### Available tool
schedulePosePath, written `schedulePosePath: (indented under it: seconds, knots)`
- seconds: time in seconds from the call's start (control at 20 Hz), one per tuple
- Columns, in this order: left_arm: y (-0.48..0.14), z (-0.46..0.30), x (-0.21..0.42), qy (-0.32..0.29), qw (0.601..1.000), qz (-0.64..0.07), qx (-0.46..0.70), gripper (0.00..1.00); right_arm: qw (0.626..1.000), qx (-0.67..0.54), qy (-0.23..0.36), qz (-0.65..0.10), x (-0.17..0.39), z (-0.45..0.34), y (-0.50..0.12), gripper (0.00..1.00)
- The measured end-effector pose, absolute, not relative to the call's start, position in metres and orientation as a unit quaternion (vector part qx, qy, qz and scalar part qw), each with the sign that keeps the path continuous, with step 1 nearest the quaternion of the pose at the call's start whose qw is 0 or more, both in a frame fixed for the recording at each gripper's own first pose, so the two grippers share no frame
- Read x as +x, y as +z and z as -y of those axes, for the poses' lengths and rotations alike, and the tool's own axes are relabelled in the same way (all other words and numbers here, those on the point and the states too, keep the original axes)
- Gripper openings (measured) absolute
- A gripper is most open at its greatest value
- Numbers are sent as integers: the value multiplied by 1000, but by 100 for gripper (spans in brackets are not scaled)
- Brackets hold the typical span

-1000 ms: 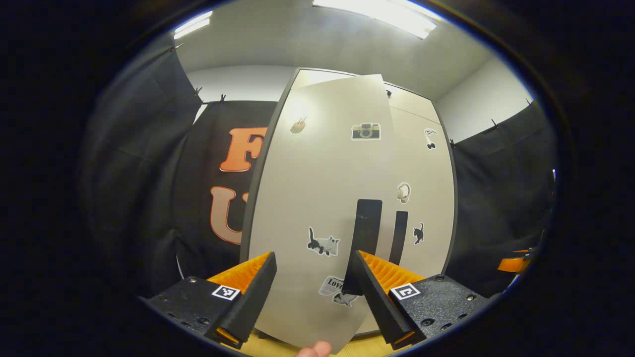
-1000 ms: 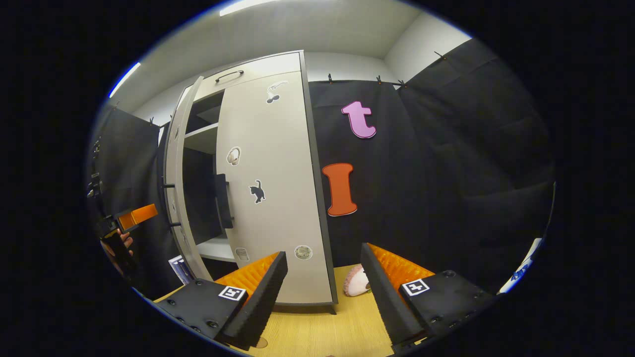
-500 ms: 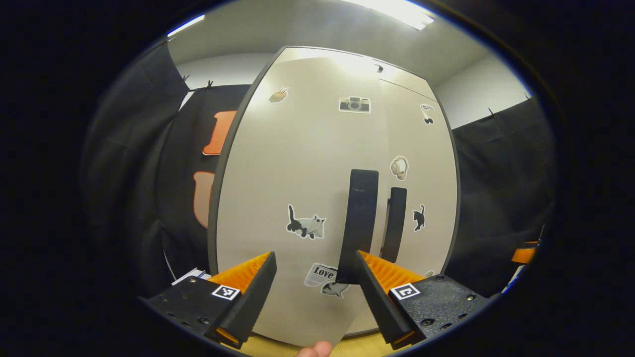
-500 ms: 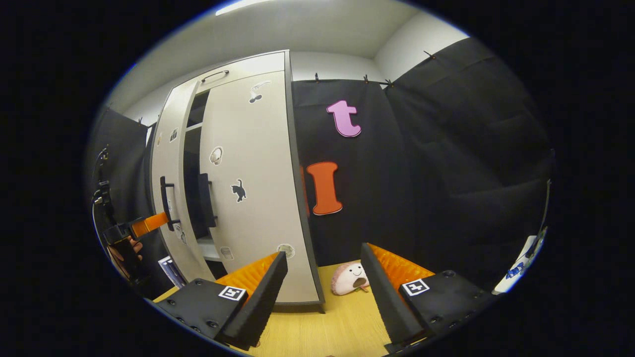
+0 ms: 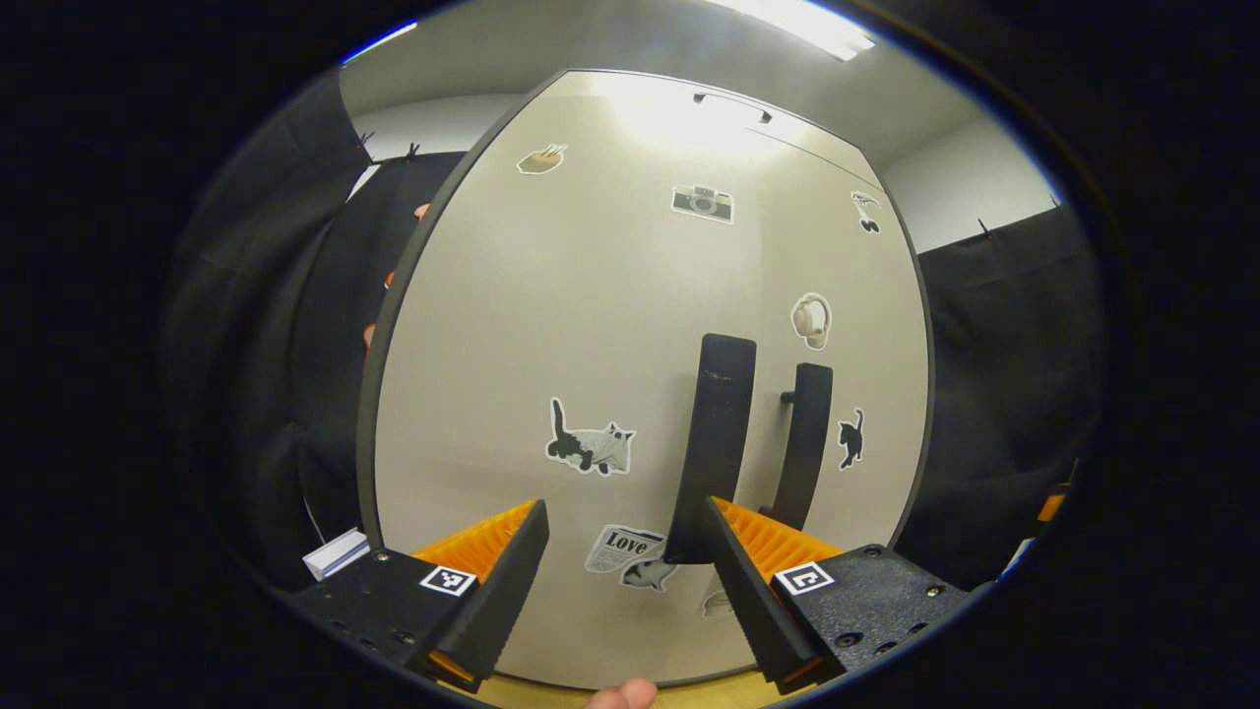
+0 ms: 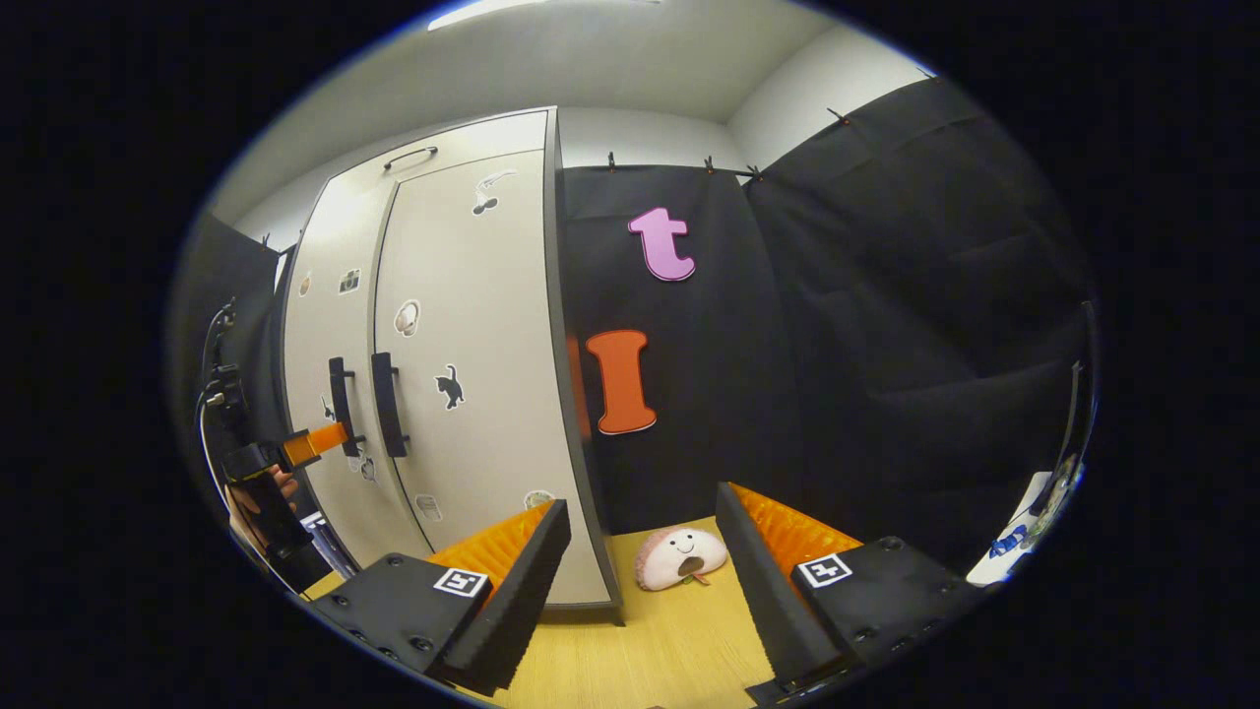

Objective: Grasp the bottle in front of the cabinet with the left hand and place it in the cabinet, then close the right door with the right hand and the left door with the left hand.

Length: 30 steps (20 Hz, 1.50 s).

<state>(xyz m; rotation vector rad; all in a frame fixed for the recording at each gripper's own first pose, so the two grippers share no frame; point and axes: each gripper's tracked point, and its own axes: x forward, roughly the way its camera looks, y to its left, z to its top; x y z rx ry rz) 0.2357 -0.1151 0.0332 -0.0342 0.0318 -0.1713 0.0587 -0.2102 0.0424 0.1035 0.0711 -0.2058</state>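
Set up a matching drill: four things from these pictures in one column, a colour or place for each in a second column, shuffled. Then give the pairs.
Things:
1. left door handle
2. plush toy
3. cat sticker
4. left gripper

Descriptions:
A. lies on the wooden floor right of the cabinet
B. orange fingers up against the left door
C. tall black bar near the door's inner edge
D. on the left door, left of its handle

Pairs: 1-C, 2-A, 3-D, 4-B
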Motion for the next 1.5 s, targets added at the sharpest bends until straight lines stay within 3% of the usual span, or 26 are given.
schedulePosePath:
  seconds: [0.6,1.0,1.5]
  knots:
    - [53,116,209,-85,996,7,-32,96,996,44,-69,-43,49,190,43,98]
    - [61,110,133,-65,998,18,-7,96,998,34,-17,-44,41,167,42,98]
    - [25,111,56,-36,999,-15,-36,96,998,26,34,-45,35,153,38,98]
